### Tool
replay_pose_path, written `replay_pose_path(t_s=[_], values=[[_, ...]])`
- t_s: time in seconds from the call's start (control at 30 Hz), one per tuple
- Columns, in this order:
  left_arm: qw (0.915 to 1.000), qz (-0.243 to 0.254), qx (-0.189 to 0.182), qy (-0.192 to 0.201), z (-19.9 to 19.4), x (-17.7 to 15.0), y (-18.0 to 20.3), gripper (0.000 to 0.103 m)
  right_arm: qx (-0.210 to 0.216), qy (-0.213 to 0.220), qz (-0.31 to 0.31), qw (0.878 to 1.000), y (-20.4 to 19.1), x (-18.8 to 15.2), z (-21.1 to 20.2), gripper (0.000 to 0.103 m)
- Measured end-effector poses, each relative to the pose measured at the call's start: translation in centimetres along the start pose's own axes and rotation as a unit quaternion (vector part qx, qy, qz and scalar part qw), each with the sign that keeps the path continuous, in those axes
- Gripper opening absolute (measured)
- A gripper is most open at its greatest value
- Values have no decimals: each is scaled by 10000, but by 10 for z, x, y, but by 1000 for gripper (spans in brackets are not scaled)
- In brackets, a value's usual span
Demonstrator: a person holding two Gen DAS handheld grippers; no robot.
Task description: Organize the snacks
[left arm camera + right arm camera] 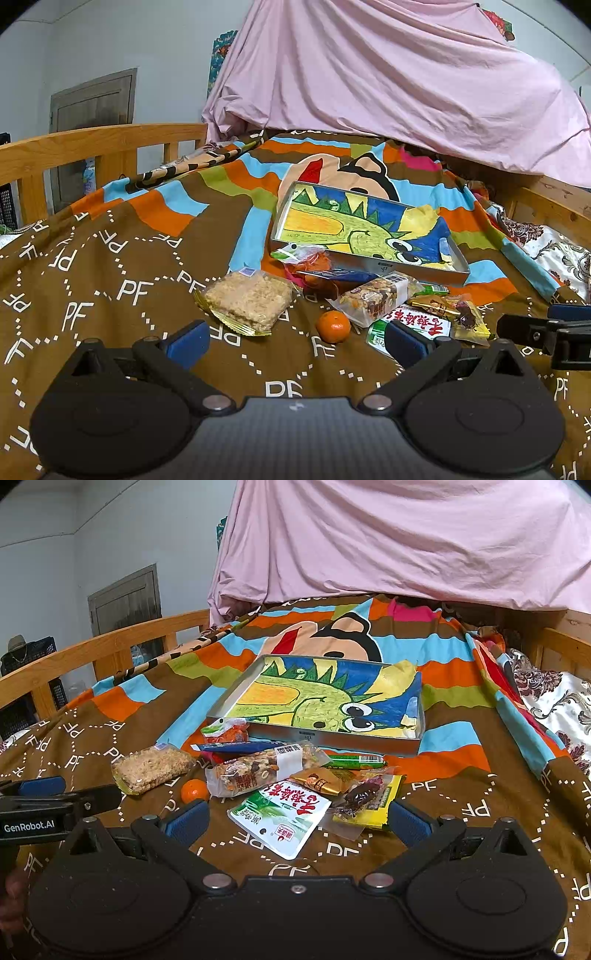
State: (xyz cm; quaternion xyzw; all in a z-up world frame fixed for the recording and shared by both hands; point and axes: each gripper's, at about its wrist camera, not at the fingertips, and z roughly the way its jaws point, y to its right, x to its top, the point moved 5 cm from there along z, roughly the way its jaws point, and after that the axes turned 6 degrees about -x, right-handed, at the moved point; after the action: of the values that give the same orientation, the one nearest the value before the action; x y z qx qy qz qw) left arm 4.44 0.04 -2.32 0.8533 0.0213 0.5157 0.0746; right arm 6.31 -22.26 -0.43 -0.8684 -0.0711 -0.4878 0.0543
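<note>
A shallow metal tray [424,266] [328,741] lined with a dinosaur drawing lies on the bed. In front of it lies a heap of snacks: a rice crisp bar [248,301] [153,768], a small orange [333,326] [194,789], a nut bar [380,295] [258,770], a white-green packet with red writing [413,321] [284,814], a yellow date packet [467,319] [365,799]. My left gripper [295,341] is open and empty, just short of the orange. My right gripper [297,819] is open and empty, its fingers either side of the white-green packet.
The bed is covered by a brown patterned blanket [110,280] [480,830]. A wooden rail [92,147] [110,642] runs along the left, a pink sheet [388,85] [406,535] hangs behind. My right gripper also shows at the right edge of the left wrist view [546,328].
</note>
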Motion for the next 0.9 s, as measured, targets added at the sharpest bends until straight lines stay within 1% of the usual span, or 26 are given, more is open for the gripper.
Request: replay_pose_path(t_s=[0.07,0.37,0.47,0.6,0.73,0.9], values=[[10000,3,-15,6,-2,-6,1,103,10,-12,12,10000,0,0,0,103],[10000,-2,-14,3,-2,-6,1,103,12,-18,20,10000,1,-1,1,103],[10000,4,-15,-3,-1,-10,4,103,12,-28,19,10000,1,-1,1,103],[9999,0,99,-25,1,-8,5,103,22,-71,5,10000,-2,-3,0,103],[9997,-60,182,-136,2,-8,3,103,30,-139,-40,9999,-5,-4,2,103],[9995,-131,106,-264,2,-7,0,103,126,-142,-211,9996,-11,-5,5,103]])
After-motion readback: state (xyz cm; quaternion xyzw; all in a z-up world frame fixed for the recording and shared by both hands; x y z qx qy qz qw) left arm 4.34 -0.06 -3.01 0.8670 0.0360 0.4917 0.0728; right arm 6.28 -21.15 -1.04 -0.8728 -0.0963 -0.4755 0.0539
